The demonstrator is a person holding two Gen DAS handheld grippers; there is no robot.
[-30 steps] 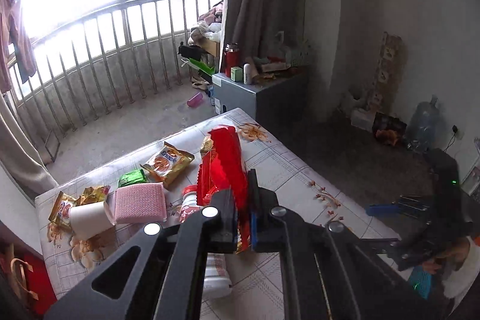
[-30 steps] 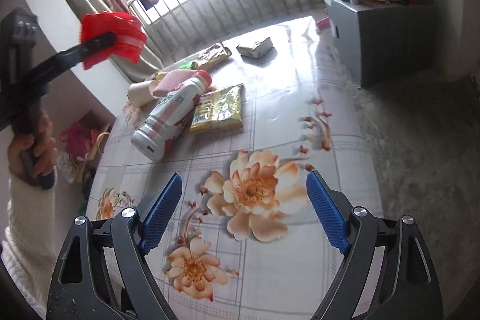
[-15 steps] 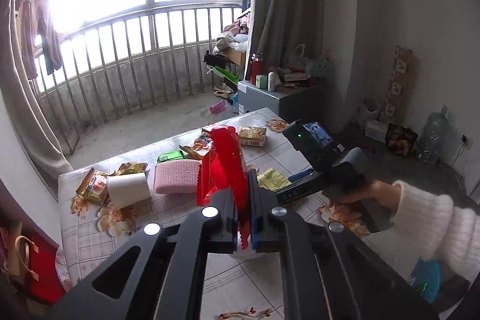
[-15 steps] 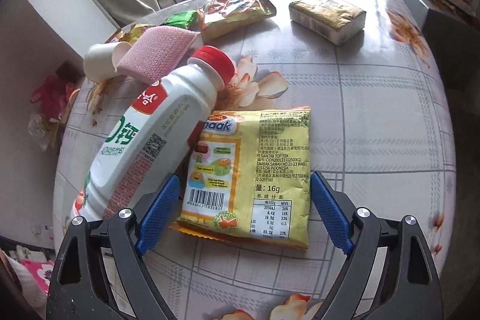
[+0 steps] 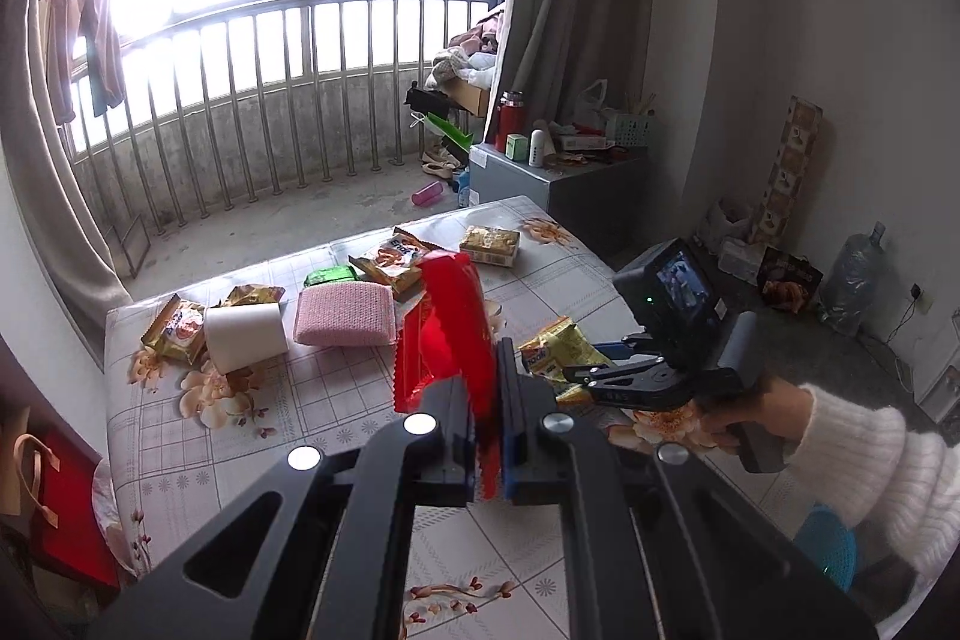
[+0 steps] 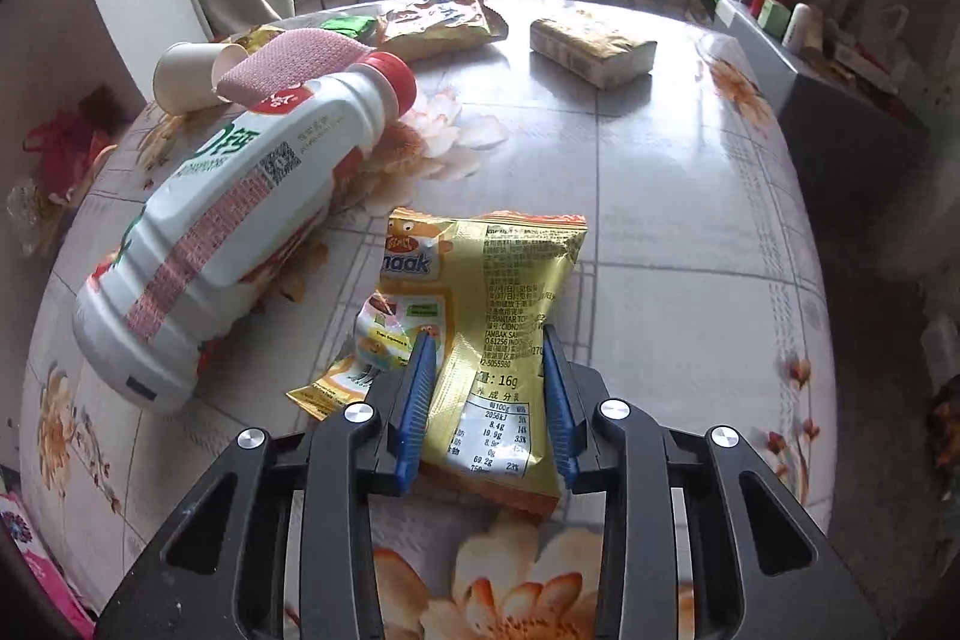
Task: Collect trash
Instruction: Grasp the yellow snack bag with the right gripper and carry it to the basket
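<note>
We held a red wrapper (image 5: pixel 447 334) clamped in our left tongs (image 5: pixel 487 436) above the counter (image 6: pixel 690 220), while our right tongs (image 6: pixel 487 388) had just been closing on the yellow snack packet (image 6: pixel 498 316) lying there, buckling it between the pads. By our judgement most remained: the bottle (image 6: pixel 240 220), paper cup (image 5: pixel 243 337), pink sponge (image 5: pixel 345 313) and other packets.

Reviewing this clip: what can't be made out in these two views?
- Left wrist view: the bottle is out of sight behind the red wrapper that the left claw pinches.
- Left wrist view: the yellow packet is mostly covered by the right claw.
- Right wrist view: the cup is partly covered by the pink sponge.
- Neither view shows a trash bin.
</note>
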